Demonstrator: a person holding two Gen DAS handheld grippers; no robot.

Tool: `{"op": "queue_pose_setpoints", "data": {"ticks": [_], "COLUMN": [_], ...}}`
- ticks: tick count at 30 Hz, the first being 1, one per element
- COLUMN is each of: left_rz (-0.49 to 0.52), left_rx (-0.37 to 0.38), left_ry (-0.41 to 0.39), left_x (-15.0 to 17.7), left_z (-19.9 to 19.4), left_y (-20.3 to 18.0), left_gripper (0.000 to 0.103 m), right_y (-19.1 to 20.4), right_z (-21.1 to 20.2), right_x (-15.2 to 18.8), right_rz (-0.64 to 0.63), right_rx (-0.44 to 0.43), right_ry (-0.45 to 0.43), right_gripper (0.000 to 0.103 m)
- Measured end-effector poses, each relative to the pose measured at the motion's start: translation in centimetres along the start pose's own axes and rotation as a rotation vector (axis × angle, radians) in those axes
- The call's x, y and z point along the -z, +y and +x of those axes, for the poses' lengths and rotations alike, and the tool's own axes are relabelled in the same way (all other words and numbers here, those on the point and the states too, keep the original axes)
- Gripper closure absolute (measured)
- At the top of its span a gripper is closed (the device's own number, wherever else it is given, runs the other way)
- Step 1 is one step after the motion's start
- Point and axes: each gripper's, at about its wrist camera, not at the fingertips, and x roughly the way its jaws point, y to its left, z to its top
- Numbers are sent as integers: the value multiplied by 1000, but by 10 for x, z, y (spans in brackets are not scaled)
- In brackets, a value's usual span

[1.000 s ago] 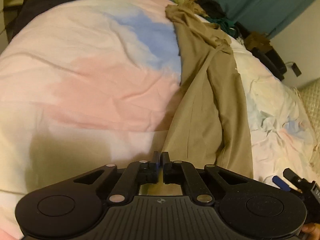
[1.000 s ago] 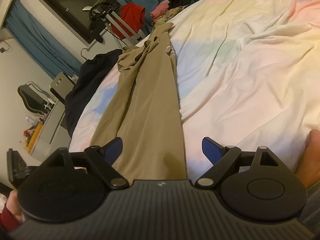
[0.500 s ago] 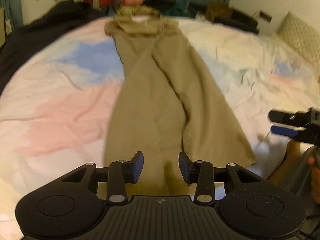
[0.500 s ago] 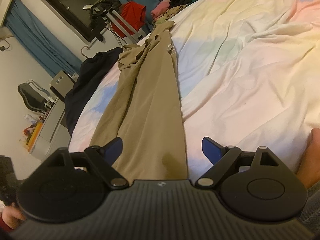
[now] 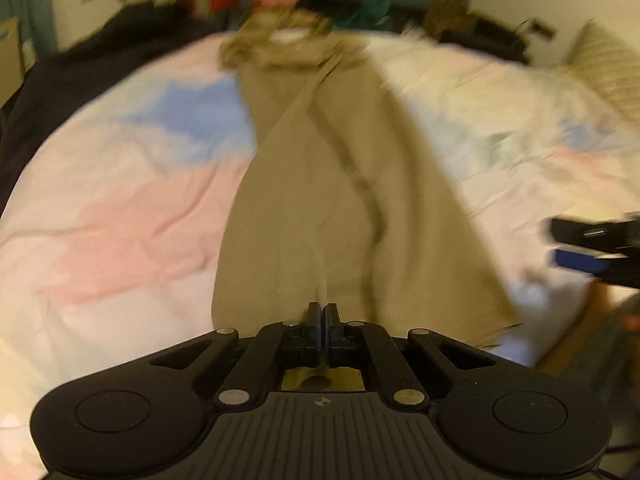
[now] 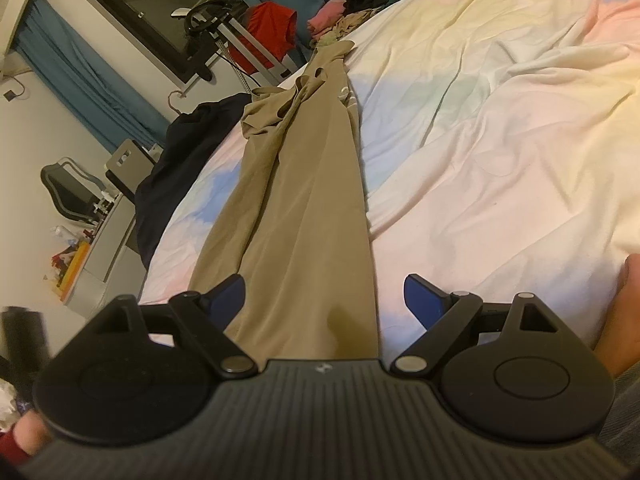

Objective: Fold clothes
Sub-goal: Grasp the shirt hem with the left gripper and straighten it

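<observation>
The left gripper (image 5: 321, 314) has its fingers clenched on the near hem of the khaki trousers (image 5: 320, 200); the trousers lie lengthwise on the pastel bed sheet (image 5: 120, 208), legs near, waistband at the far end; the right gripper (image 6: 324, 294), its fingers spread, hovers over the near end of the trousers (image 6: 304, 216).

We see teal curtains (image 6: 92, 92) beside a dark window (image 6: 132, 12), white walls (image 6: 32, 136), and a pastel-sheeted bed (image 6: 500, 140).
</observation>
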Motion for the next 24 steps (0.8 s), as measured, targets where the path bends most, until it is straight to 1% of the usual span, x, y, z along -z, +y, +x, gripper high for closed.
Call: {"op": "queue_pose_setpoints", "data": {"ticks": [2, 6, 8, 10, 11, 12, 13, 14, 15, 17, 18, 19, 20, 21, 23, 24], "left_rz": [26, 62, 48, 29, 19, 2, -14, -29, -36, -44, -45, -46, -45, -44, -48, -67], "left_rx": [38, 74, 89, 125, 144, 160, 165, 170, 170, 170, 158, 136, 114, 93, 54, 41], "left_ry": [-45, -63, -30, 17, 44, 68, 75, 79, 61, 5, -22, -57, -91, -128, -207, -232], "left_x": [0, -3, -1, 4, 6, 7, 6, 5, 3, -6, -14, -24, -34, -44, -65, -71], "left_z": [-15, -14, 2, 21, 31, 38, 40, 42, 39, 29, 24, 19, 15, 12, 10, 15], "left_y": [-13, -36, -40, -42, -42, -42, -40, -39, -37, -32, -31, -28, -27, -24, -17, -12], "left_gripper": [102, 102, 101, 101, 98, 95, 87, 77, 73, 60, 57, 52, 46, 44, 33, 31], "right_y": [3, 11, 15, 18, 19, 20, 21, 21, 20, 21, 23, 25, 29, 34, 49, 56], "right_z": [0, -1, -2, -4, -6, -8, -10, -13, -16, -20, -21, -21, -20, -18, -11, -7], "right_x": [1, 3, 5, 7, 8, 8, 8, 7, 6, -1, -5, -12, -21, -30, -55, -68], "right_rz": [-20, -73, -104, -128, -139, -146, -151, -152, -151, -149, -154, -169, -194, -223, -294, -331], "right_rx": [9, 30, 42, 50, 54, 55, 54, 46, 35, 11, 1, -2, 1, 6, -2, -8], "right_ry": [-3, -10, -17, -30, -38, -47, -56, -65, -73, -78, -80, -86, -95, -106, -142, -162], "right_gripper": [15, 15, 15, 15, 15, 15, 15, 15, 15, 15, 15, 15, 15, 15, 15, 15]}}
